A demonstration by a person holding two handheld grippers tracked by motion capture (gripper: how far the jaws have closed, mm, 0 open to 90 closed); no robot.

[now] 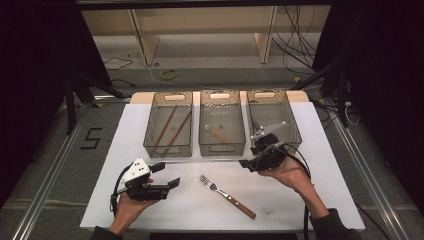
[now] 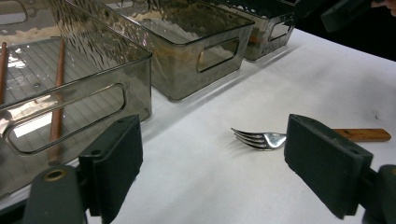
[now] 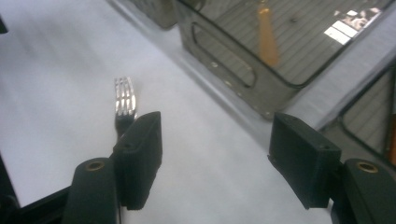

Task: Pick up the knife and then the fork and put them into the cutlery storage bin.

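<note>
1. The steel fork with a wooden handle [image 1: 226,196] lies loose on the white table [image 1: 320,150], still unsorted, between the left gripper [image 1: 172,183] and the right gripper [image 1: 245,163]; both jaws gape wide, holding nothing.
2. Beyond, three smoky clear plastic bins [image 1: 221,148] already hold wooden-handled pieces.

Open white table [image 1: 165,210] around the fork [image 1: 227,196]; three bins [image 1: 222,130] walling off the far side
</note>
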